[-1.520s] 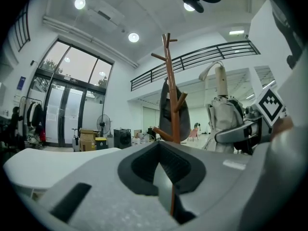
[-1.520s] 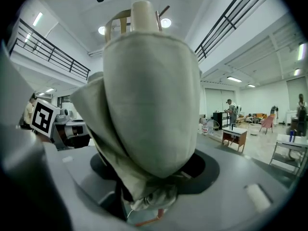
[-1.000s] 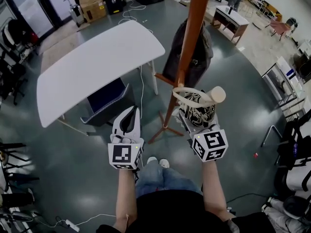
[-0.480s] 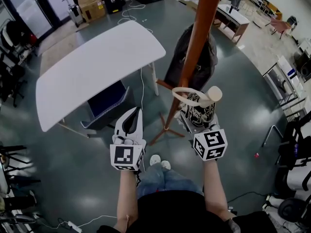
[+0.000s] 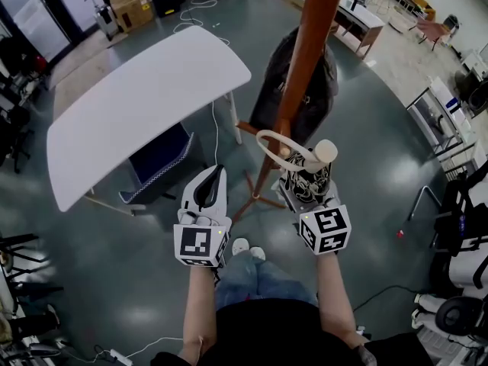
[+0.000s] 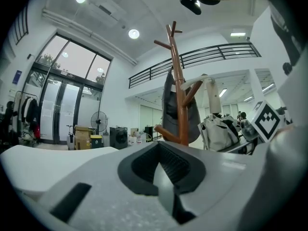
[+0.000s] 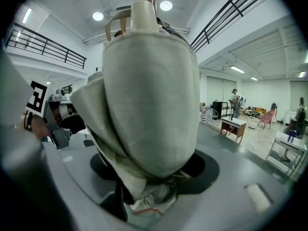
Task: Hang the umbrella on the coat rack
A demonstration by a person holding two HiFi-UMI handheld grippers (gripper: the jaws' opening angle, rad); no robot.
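Note:
The brown wooden coat rack [image 5: 306, 48] stands just ahead of me, with a dark garment [image 5: 314, 82] hanging on it. My right gripper [image 5: 309, 185] is shut on the folded beige umbrella [image 7: 149, 105], held upright. Its cream handle [image 5: 325, 152] points up, and its strap loop [image 5: 276, 143] lies against the rack's pole by a lower peg; whether it is over the peg I cannot tell. My left gripper [image 5: 214, 177] is shut and holds nothing, left of the rack. In the left gripper view the rack [image 6: 179, 95] and umbrella [image 6: 219, 131] are close ahead.
A white table [image 5: 145, 105] stands to the left, with a blue box [image 5: 156, 155] under it. Cardboard boxes [image 5: 126, 2] are at the back, and a small side table [image 5: 362, 17] is at the back right. The rack's feet [image 5: 248, 197] spread near my shoes [image 5: 244, 246].
Both grippers and the umbrella have come closer to the rack. The strap loop, which was short of the pole, now reaches it.

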